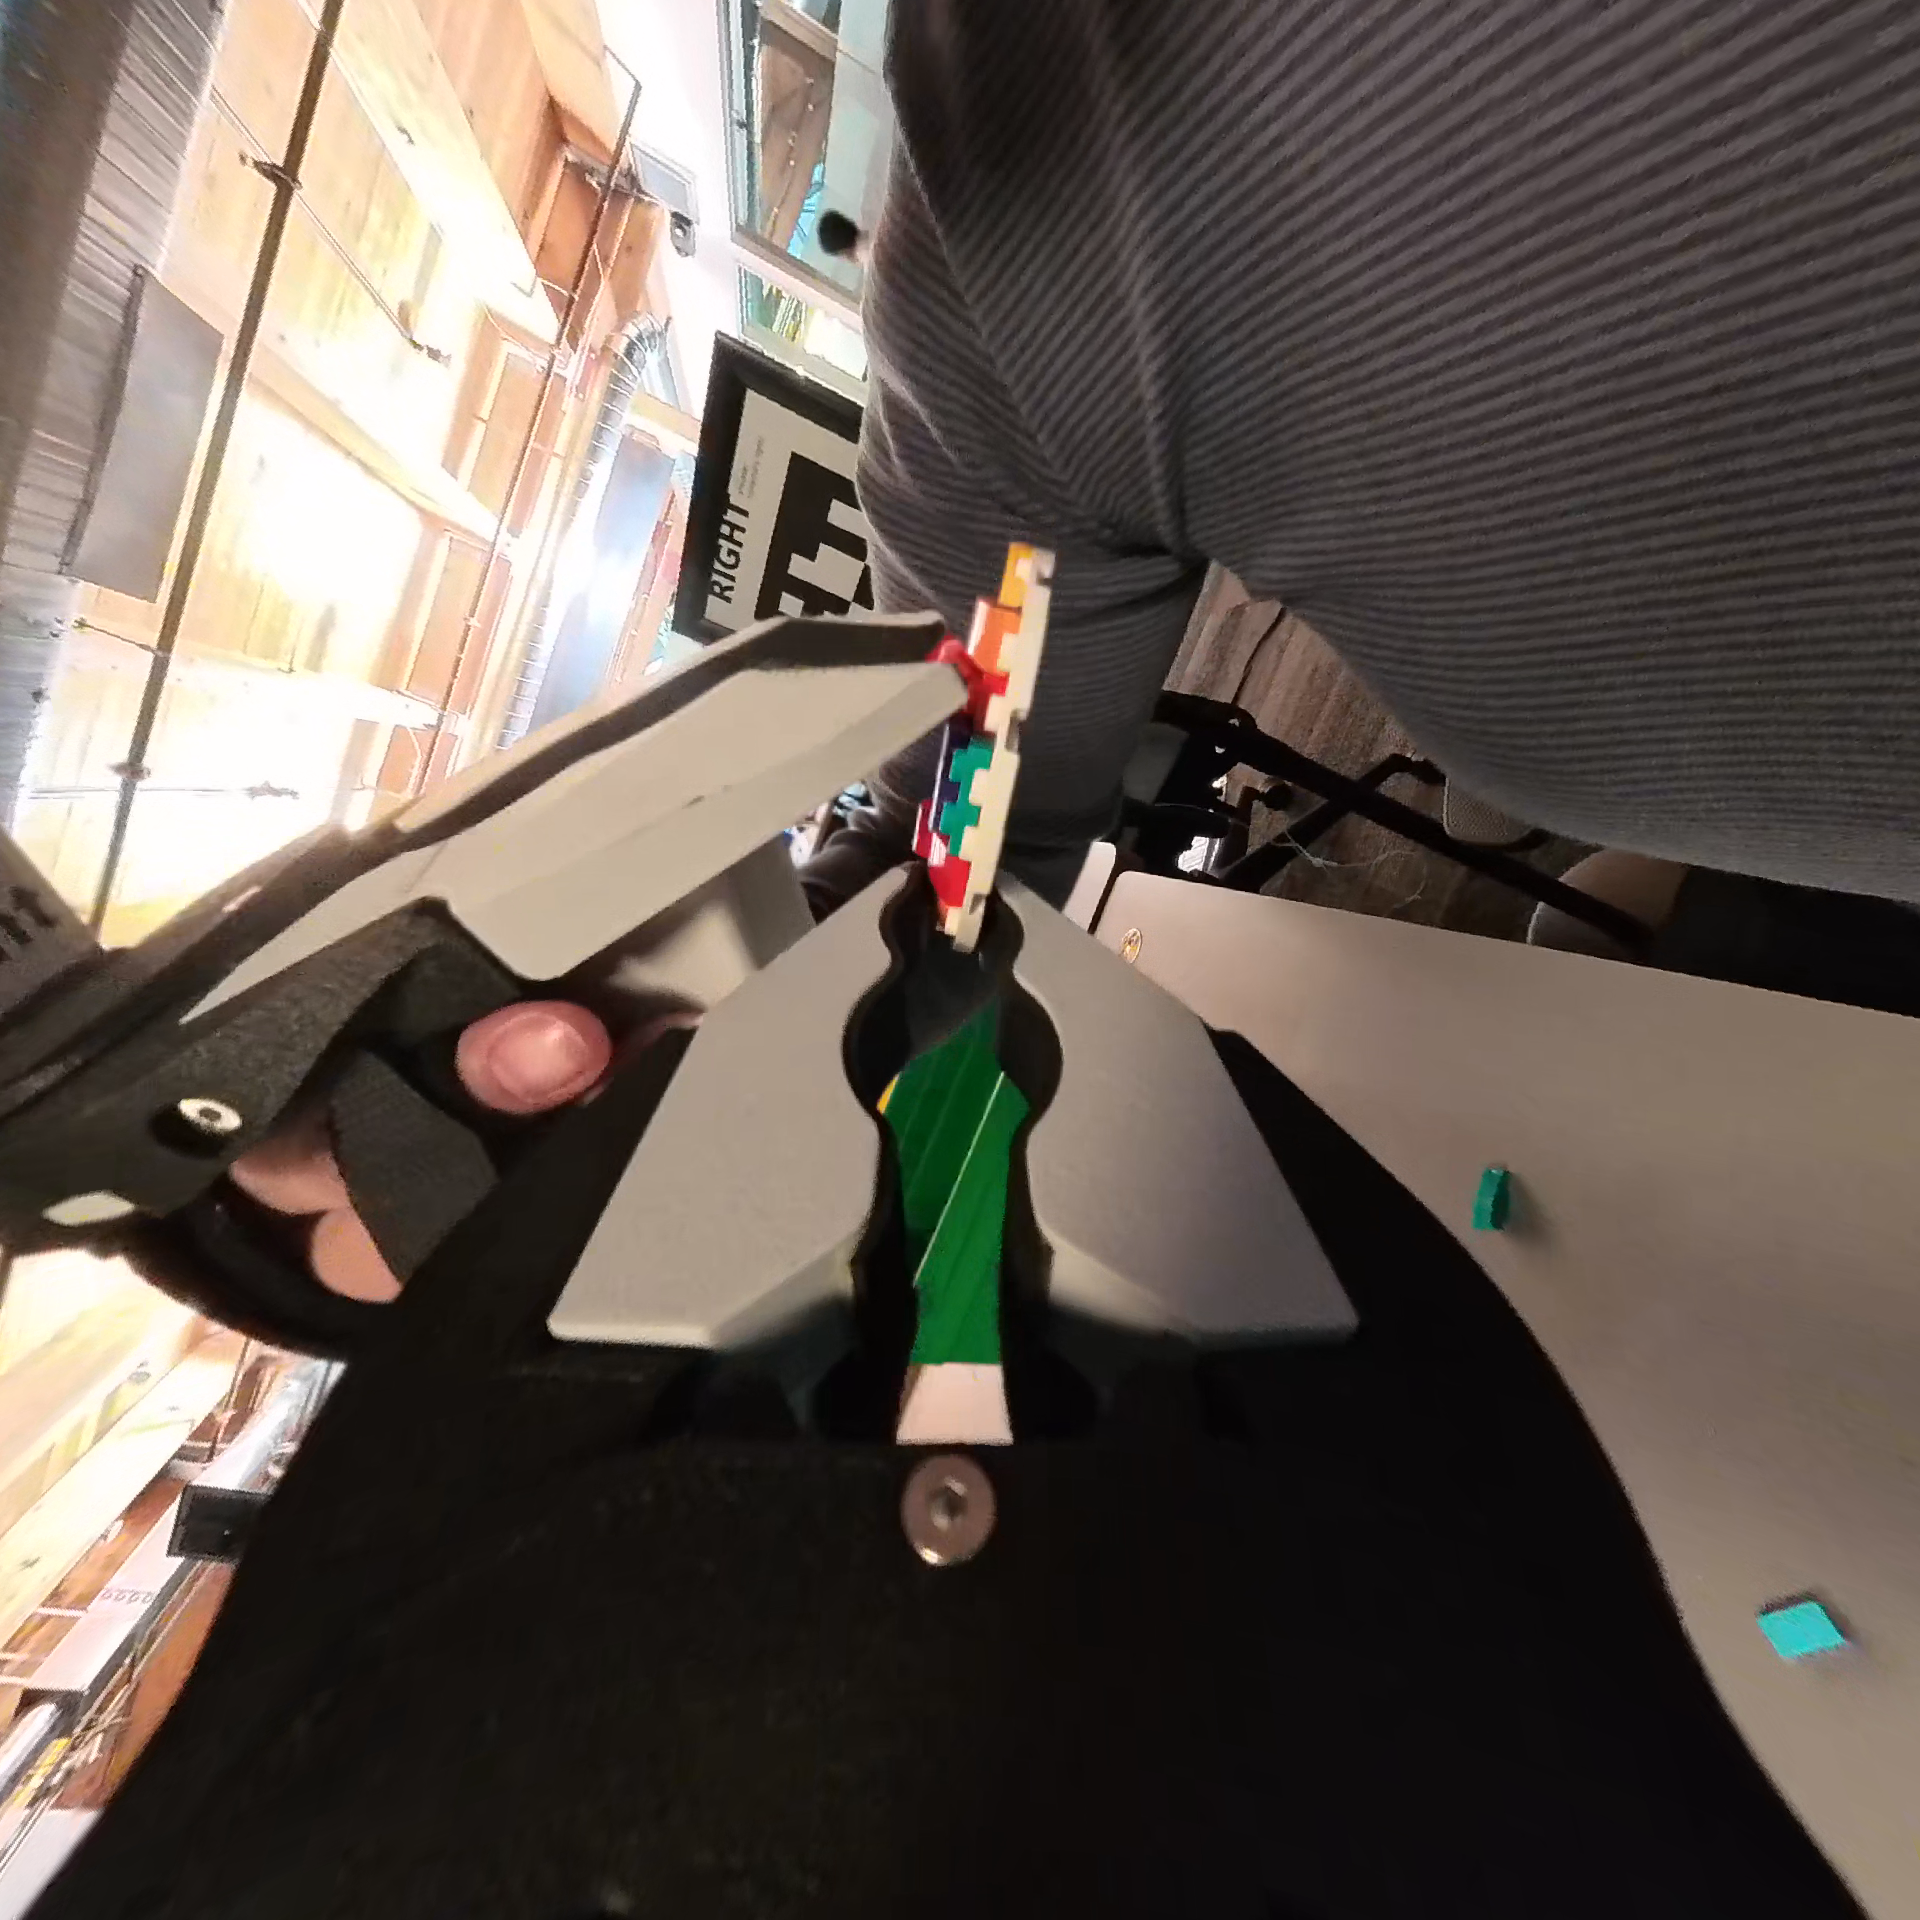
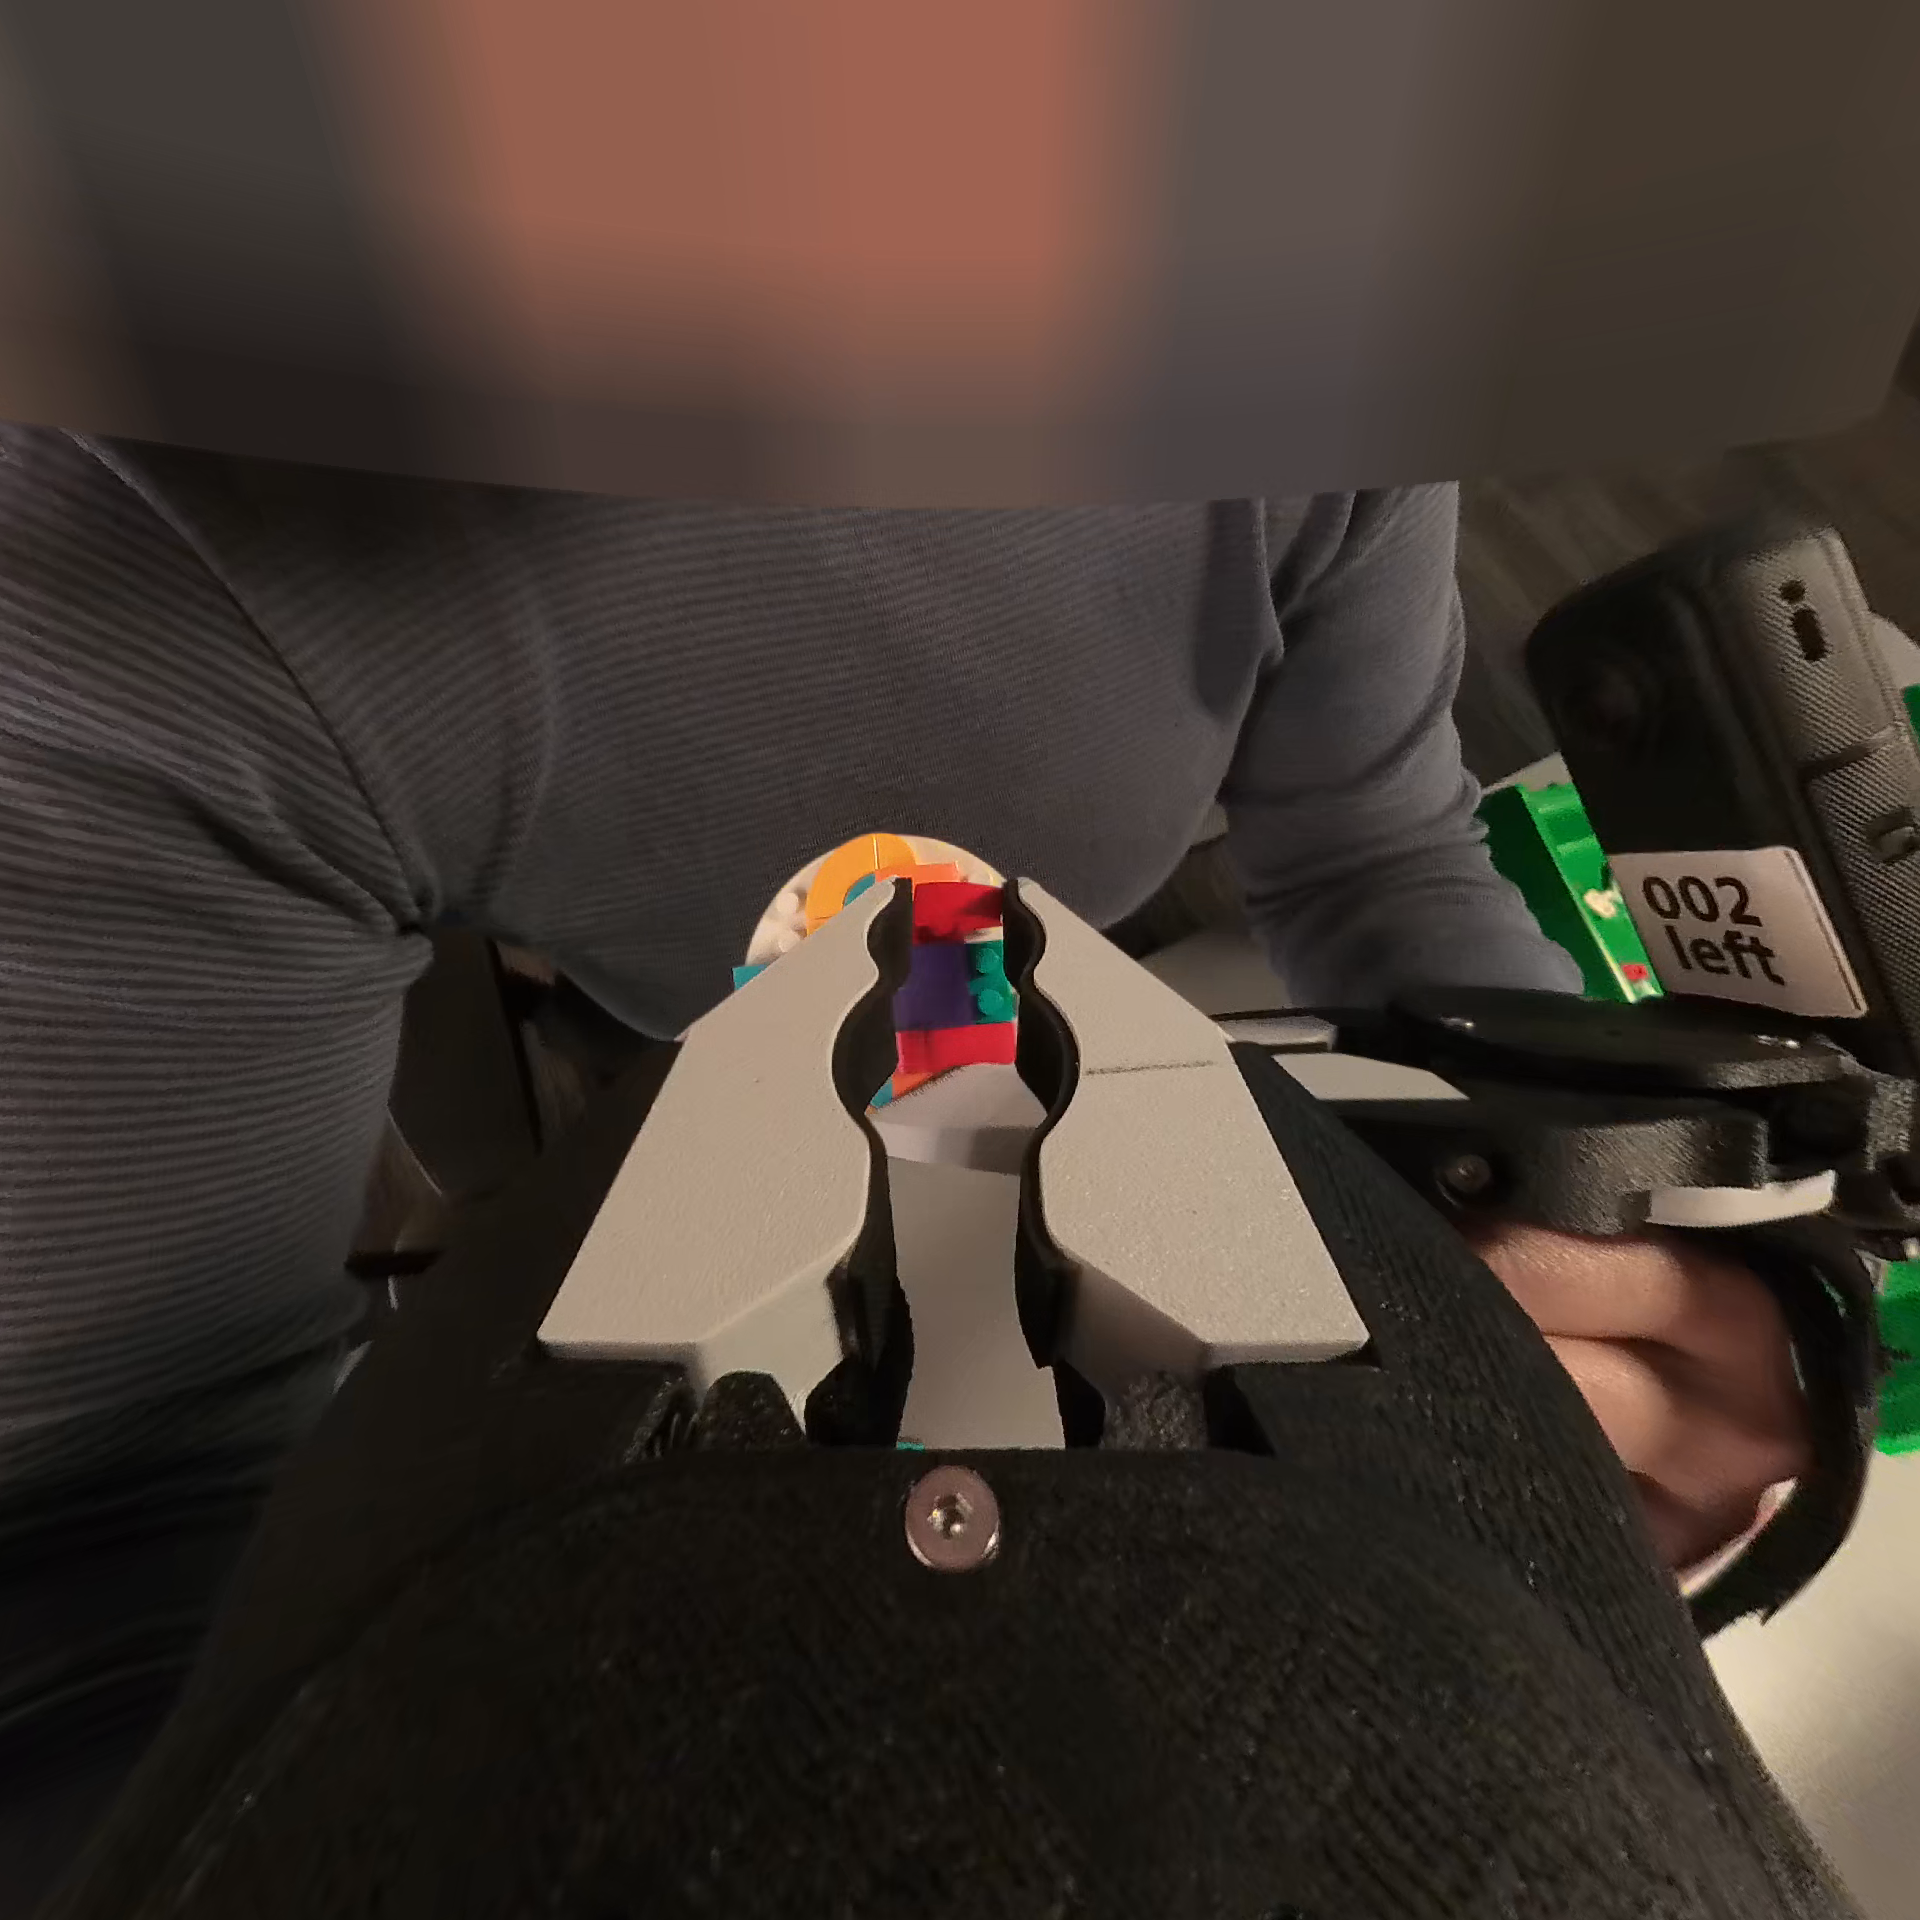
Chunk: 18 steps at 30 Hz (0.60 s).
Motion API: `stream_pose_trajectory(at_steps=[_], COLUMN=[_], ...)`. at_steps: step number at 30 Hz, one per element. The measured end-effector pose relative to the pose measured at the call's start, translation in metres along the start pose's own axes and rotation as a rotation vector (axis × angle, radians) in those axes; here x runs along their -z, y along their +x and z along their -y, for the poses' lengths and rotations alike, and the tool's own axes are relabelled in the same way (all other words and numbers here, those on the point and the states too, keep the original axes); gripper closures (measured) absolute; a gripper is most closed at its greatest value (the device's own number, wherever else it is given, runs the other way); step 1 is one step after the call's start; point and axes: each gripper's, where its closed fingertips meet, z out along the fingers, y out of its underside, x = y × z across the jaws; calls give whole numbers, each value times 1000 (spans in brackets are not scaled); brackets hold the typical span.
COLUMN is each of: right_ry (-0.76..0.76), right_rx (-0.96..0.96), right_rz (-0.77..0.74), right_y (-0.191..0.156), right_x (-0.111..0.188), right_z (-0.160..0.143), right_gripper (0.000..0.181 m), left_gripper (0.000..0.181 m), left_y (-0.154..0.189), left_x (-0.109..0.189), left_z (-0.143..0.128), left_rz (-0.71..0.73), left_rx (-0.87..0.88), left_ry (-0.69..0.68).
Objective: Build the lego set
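Observation:
The lego build [image 1: 1000, 748] is a round white plate with red, orange, purple and teal bricks on its face. In the left wrist view it shows edge-on, held up in the air. My left gripper [image 1: 961, 906] is shut on its lower rim. My right gripper [image 1: 948, 665] comes in from the left, shut on a small red brick [image 1: 971, 675] that touches the plate's face. In the right wrist view my right gripper [image 2: 953, 891] points at the build [image 2: 940, 982], with the red brick [image 2: 951, 902] between its tips. The left gripper's body [image 2: 1558, 1070] shows at the right.
A person in a grey striped top [image 1: 1455, 416] sits close behind the build. The grey table [image 1: 1558, 1091] lies to the right, with two loose teal pieces [image 1: 1493, 1198] [image 1: 1803, 1652] on it. A green surface [image 1: 956, 1195] shows through the gap between the left fingers. My left and right fingertips are right by each other.

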Motion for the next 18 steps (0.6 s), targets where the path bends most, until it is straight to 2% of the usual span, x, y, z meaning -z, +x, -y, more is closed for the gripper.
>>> stream_pose_trajectory(at_steps=[12, 15, 18], right_ry=[-46, -18, -34], right_rx=[-14, 8, 24], right_rz=[-76, -218, -487], right_y=[-2, -1, 8], right_x=[6, 20, 38], right_z=[-7, -7, -21], right_gripper=[158, 152, 143], left_gripper=[174, 174, 174], left_y=[1, 0, -1], left_x=[1, 6, 16], left_z=[-12, -33, -60], left_rz=[-2, 38, 91], left_rx=[19, 2, -12], left_ry=[-64, -181, -311])
